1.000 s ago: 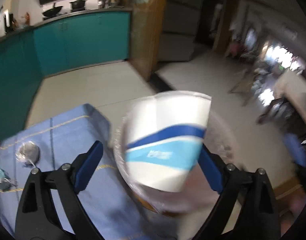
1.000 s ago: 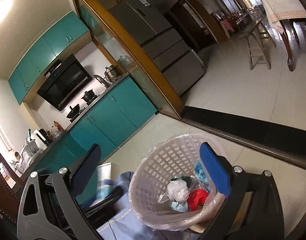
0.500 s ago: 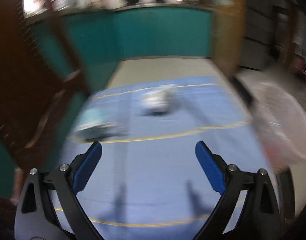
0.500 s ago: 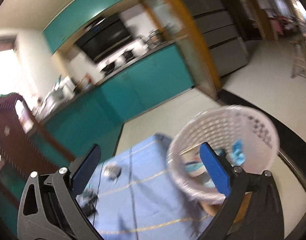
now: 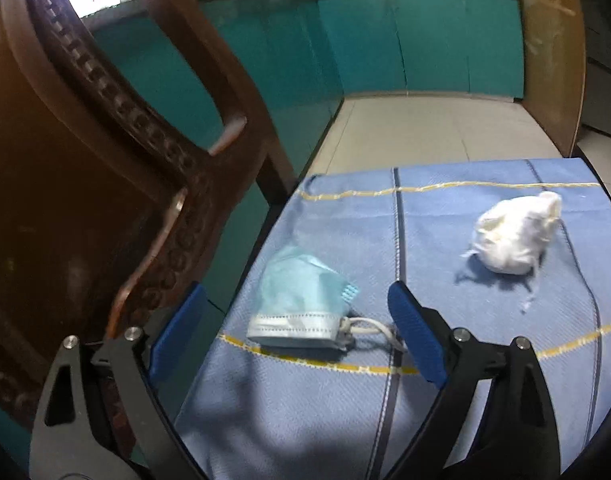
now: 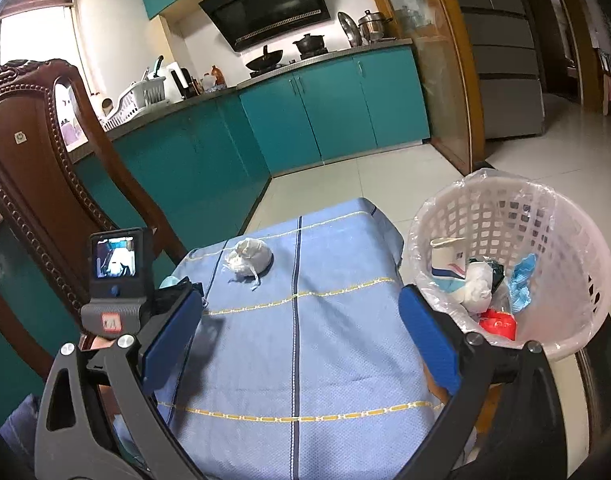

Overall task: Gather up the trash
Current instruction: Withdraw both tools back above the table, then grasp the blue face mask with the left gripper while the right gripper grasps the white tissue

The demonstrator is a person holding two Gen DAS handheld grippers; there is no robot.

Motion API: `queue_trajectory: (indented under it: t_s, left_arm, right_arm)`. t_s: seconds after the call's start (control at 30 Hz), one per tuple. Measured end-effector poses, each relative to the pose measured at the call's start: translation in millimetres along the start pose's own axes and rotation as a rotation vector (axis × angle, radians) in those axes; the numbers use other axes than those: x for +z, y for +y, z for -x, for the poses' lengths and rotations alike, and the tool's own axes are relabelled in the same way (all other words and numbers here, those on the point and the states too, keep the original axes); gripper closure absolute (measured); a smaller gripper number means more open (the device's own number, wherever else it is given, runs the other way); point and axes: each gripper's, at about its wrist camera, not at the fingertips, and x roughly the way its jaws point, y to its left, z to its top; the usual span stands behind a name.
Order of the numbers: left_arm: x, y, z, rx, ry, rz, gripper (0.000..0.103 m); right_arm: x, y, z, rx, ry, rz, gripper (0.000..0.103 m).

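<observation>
Crumpled light-blue face mask (image 5: 301,304) lies between the left gripper's (image 5: 297,334) wide-open, empty fingers; white tissue wad (image 5: 513,238) sits right; right gripper (image 6: 301,338) gapes empty.

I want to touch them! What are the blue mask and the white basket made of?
The mask looks like soft, matte non-woven fabric: it is pleated, with a stitched edge. The basket looks like stiff, smooth plastic with a grid of holes, lined with a thin clear bag.

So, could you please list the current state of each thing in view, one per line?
left gripper: open, empty, lined up on the mask
right gripper: open, empty
face mask: crumpled, on the table
white wad: balled up, on the table
basket: upright, bag-lined, partly filled
paper cup: inside the basket
</observation>
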Motion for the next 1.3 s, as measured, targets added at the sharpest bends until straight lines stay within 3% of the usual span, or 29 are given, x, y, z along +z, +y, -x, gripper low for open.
queue_trajectory:
  t_s: [0.07, 0.17, 0.27, 0.3, 0.47, 0.53, 0.67, 0.83, 0.97, 1.07, 1.1, 1.13, 1.2, 1.3]
  left_arm:
    - [1, 4, -15, -0.006, 0.036, 0.004, 0.016]
    - [-1, -3, -31, -0.035, 0.08, -0.008, 0.039]
    - [-3, -2, -31, -0.075, 0.079, 0.01, 0.072]
    - [-4, -3, -27, -0.093, 0.069, -0.003, 0.088]
    - [-6, 23, 42, -0.313, -0.02, 0.059, 0.091]
    - [-8, 42, 88, -0.405, -0.099, 0.097, 0.091]
    - [-36, 78, 162, -0.509, -0.27, 0.146, 0.091]
    - [-84, 102, 178, -0.592, -0.27, 0.214, 0.091]
    - [-88, 103, 180, -0.616, -0.245, 0.204, 0.091]
    - [-82, 107, 166, -0.617, -0.218, 0.213, 0.091]
    - [-81, 108, 163, -0.626, -0.203, 0.218, 0.09]
    - [-81, 108, 166, -0.629, -0.196, 0.219, 0.09]
    - [-78, 108, 167, -0.631, -0.187, 0.215, 0.09]
    - [-76, 110, 166, -0.636, -0.181, 0.211, 0.09]
  right_arm:
    - [-2, 0, -2, 0.001, 0.008, 0.002, 0.007]
    - [-2, 1, -5, 0.001, 0.021, -0.001, 0.007]
    - [-2, 5, -7, -0.002, 0.029, 0.012, 0.007]
    - [-3, 7, -8, -0.004, 0.032, 0.02, 0.007]
    - [-6, 19, -31, -0.02, 0.089, 0.089, 0.007]
    - [-6, 30, -49, -0.023, 0.12, 0.148, 0.007]
    - [-8, 57, -95, -0.008, 0.182, 0.25, 0.007]
    - [4, 95, -176, 0.002, 0.256, 0.312, 0.007]
    - [17, 119, -245, -0.083, 0.316, 0.355, 0.007]
    - [15, 127, -284, -0.108, 0.393, 0.36, 0.023]
    - [13, 129, -292, -0.123, 0.405, 0.37, 0.04]
    - [12, 129, -297, -0.145, 0.417, 0.376, 0.048]
    - [16, 126, -293, -0.147, 0.414, 0.337, 0.058]
    - [20, 122, -264, -0.111, 0.379, 0.323, 0.061]
